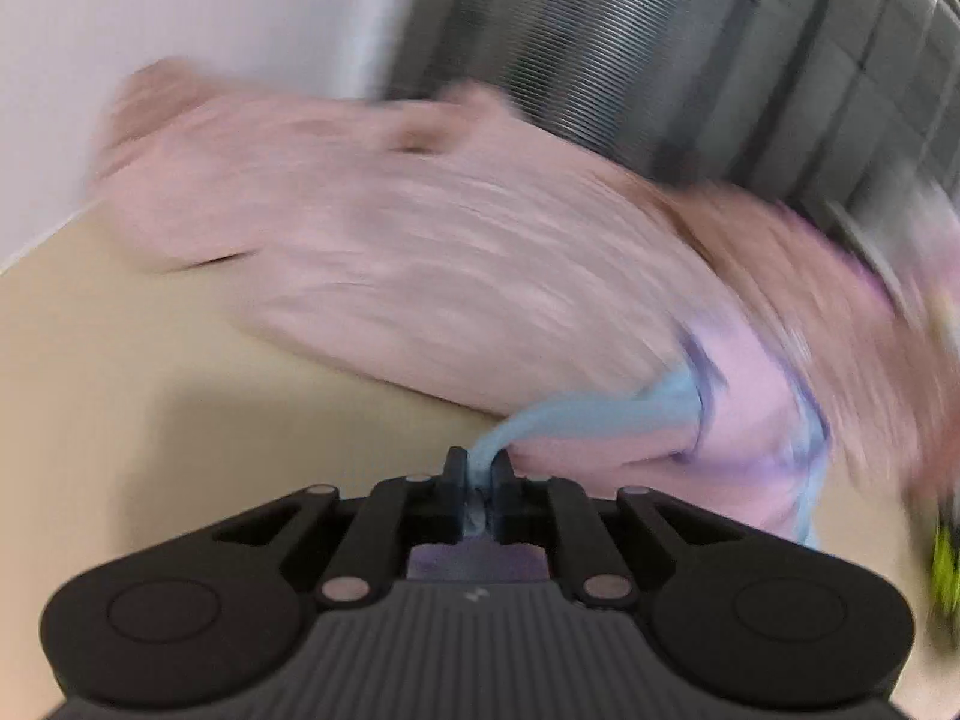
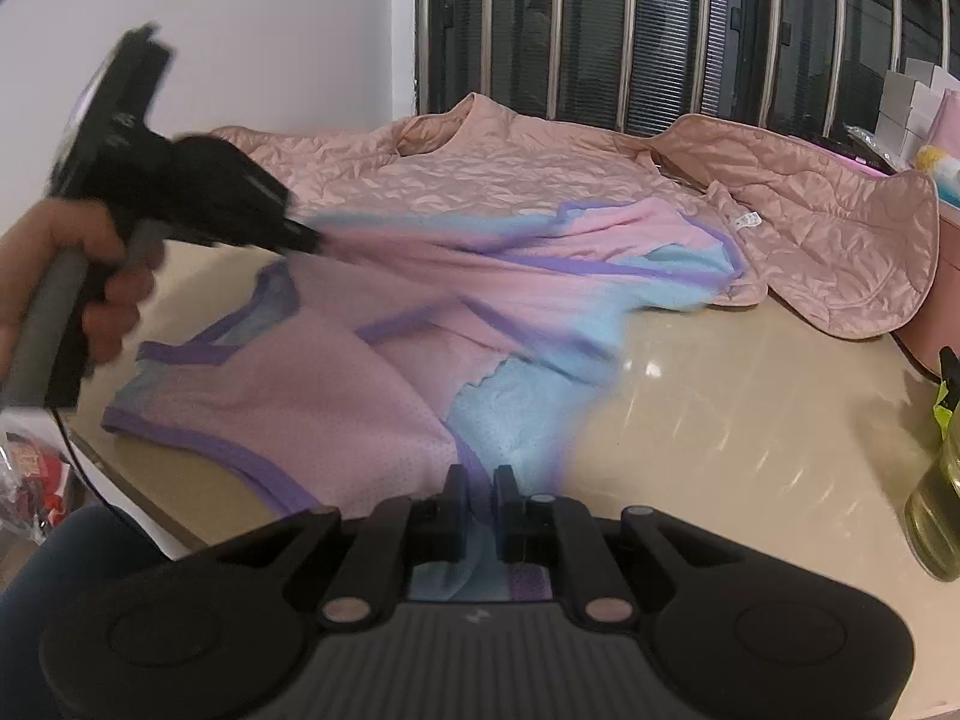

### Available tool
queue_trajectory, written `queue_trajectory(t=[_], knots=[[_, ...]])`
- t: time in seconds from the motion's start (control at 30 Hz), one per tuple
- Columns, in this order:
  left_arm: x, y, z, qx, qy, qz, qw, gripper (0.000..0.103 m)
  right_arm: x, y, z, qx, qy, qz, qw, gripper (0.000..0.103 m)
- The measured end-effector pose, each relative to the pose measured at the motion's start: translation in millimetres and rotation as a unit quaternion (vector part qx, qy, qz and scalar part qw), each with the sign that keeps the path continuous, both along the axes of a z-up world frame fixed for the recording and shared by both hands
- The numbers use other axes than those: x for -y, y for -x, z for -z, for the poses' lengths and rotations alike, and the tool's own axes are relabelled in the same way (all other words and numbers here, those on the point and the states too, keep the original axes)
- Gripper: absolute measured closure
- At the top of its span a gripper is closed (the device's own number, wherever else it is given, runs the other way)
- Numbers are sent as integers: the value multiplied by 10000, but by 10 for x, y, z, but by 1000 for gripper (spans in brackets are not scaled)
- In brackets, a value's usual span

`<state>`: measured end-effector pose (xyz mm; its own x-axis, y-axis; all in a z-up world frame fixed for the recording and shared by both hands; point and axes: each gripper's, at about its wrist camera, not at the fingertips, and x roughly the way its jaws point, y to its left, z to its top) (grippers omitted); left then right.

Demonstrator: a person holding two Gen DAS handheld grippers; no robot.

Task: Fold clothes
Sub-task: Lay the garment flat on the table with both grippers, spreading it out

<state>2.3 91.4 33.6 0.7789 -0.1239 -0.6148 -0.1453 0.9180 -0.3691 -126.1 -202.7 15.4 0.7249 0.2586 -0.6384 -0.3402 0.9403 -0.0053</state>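
A pink and light-blue mesh top with purple trim (image 2: 336, 396) is stretched over the beige table (image 2: 750, 396). My right gripper (image 2: 478, 480) is shut on its near blue and purple edge. My left gripper (image 1: 478, 468) is shut on a light-blue strip of the same top (image 1: 738, 420); in the right wrist view it appears at the left as a blurred black tool (image 2: 306, 237) in a hand (image 2: 66, 276), pinching the top's far edge. Behind lies a quilted pink jacket (image 2: 540, 180), blurred in the left wrist view (image 1: 420, 252).
A jar of yellowish liquid (image 2: 936, 510) stands at the table's right edge. White boxes (image 2: 912, 102) and small items sit at the back right. A barred window (image 2: 660, 30) and a white wall (image 2: 270, 30) are behind. Bags lie on the floor at the lower left (image 2: 30, 480).
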Motion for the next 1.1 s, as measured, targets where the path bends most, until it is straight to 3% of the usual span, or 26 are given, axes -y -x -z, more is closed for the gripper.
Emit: queue_trajectory(t=[0.03,0.07,0.13,0.33,0.43,0.5,0.63,0.73,0.83,0.87,0.9,1.0,1.1], knots=[[-129,20,27,-38,179,-227,9996,91,-8,-19,-23,24,-7,-16,10000,95],[-205,49,49,-89,201,-383,9990,75,-17,-38,-46,47,-13,-32,10000,95],[-252,113,77,-112,149,-319,9993,62,-33,-75,-93,94,-27,-64,9999,95],[-119,350,93,-2,59,322,9995,45,-83,-188,-231,236,-67,-160,9996,94],[17,368,137,44,-259,595,9979,45,-108,-244,-301,307,-88,-208,9993,93],[110,370,149,72,-505,686,9963,45,-146,-306,-339,352,-85,-282,9989,87],[232,419,163,127,-915,846,9921,46,-475,-709,-257,292,144,-741,9967,83],[284,429,175,134,-1215,920,9882,46,-638,-901,-140,17,255,-863,9959,69],[287,420,176,113,-1305,937,9869,47,-659,-944,-34,-3,414,-747,9963,75],[285,416,177,112,-1322,944,9867,47,-617,-955,-18,0,373,-664,9971,93],[280,412,177,112,-1363,955,9860,49,-558,-969,-15,4,296,-522,9982,99],[303,407,194,140,-1580,980,9825,52,-355,-1027,-24,169,190,24,9997,100],[318,409,206,164,-1671,996,9808,52,-51,-1063,-85,525,273,993,9933,98]])
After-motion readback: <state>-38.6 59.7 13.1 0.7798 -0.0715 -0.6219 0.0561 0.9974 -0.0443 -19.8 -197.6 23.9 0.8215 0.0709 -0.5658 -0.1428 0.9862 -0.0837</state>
